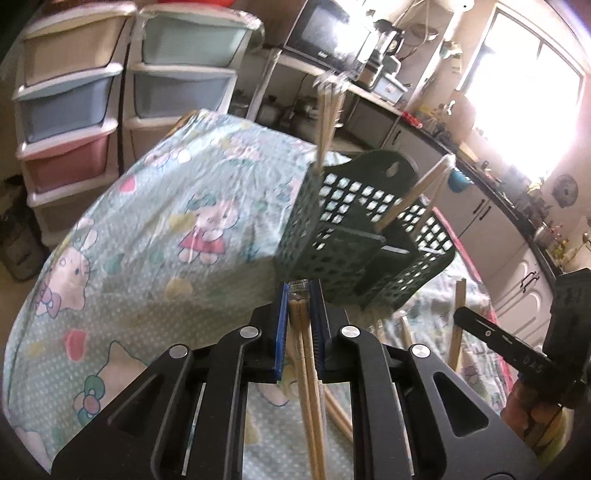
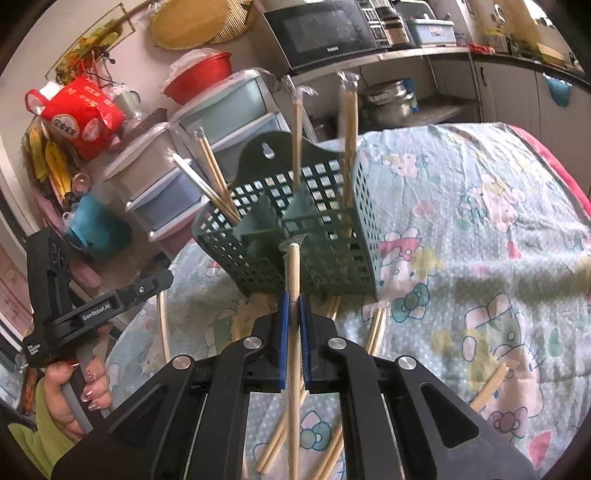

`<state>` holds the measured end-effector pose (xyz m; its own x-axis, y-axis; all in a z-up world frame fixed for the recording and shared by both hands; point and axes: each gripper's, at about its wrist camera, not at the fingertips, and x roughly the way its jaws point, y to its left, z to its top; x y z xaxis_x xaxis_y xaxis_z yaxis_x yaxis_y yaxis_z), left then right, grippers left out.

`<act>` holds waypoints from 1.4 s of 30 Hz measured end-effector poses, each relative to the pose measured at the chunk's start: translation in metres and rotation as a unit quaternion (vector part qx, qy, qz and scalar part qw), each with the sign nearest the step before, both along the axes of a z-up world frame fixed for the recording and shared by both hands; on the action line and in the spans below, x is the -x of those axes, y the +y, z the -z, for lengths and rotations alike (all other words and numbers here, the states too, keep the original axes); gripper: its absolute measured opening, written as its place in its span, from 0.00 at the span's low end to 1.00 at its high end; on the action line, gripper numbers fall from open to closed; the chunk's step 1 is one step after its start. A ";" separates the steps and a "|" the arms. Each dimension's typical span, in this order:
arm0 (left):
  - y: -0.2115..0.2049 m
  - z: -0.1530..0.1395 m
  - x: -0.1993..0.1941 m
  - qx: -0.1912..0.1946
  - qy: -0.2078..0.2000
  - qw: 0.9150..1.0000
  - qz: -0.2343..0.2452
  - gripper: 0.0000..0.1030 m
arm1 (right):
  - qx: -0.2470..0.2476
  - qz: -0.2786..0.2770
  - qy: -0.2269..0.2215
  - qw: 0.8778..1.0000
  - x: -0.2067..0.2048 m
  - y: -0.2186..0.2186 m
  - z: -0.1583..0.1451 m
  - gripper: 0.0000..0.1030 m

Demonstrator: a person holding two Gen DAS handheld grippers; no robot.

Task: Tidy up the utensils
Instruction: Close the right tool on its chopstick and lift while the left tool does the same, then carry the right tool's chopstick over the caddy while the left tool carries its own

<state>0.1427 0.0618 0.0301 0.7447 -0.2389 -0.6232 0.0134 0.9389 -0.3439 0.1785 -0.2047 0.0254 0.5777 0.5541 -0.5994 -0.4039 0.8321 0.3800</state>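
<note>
Between the blue pads of the left hand-held gripper (image 1: 298,325), a wrapped pair of pale wooden chopsticks (image 1: 308,387) was clamped, its long end hanging below the jaws. The right hand-held gripper (image 2: 293,325) was likewise closed on a second pair of pale wooden chopsticks in a clear sleeve (image 2: 294,273), whose top stood up above the pads.

Just beyond both: a dark green perforated plastic utensil basket with inner dividers and a hanging hole (image 2: 295,229), standing on a surface covered in a pale green cartoon-print cloth (image 1: 147,229). Several wrapped chopstick pairs (image 2: 295,122) were already standing or leaning in its compartments.

Loose on the cloth near the basket's front: further wooden chopsticks (image 2: 376,332), not yet collected.

Behind: stacked pastel plastic drawer units (image 1: 70,110) and a black microwave oven (image 2: 325,33).

Step in hand, as judged: carrying two pairs to the basket. The next move would call for tipping each pair upright over an open compartment, lowering it, then parting the jaws.
</note>
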 end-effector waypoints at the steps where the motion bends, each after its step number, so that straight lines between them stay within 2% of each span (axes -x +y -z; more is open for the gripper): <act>1: -0.001 -0.003 0.000 0.000 -0.004 1.000 0.003 0.07 | 0.000 -0.001 -0.004 1.000 0.001 -0.001 -0.002 0.06; 10: -0.022 -0.034 0.007 -0.001 -0.045 0.998 0.032 0.07 | -0.002 0.001 -0.033 0.999 0.014 -0.004 -0.019 0.06; 22: -0.045 -0.060 0.014 -0.001 -0.074 0.995 0.067 0.07 | -0.013 0.011 -0.060 0.998 0.027 -0.016 -0.035 0.06; 42: -0.072 -0.084 0.002 -0.007 -0.103 0.990 0.099 0.04 | -0.028 0.040 -0.110 0.993 0.034 -0.032 -0.061 0.06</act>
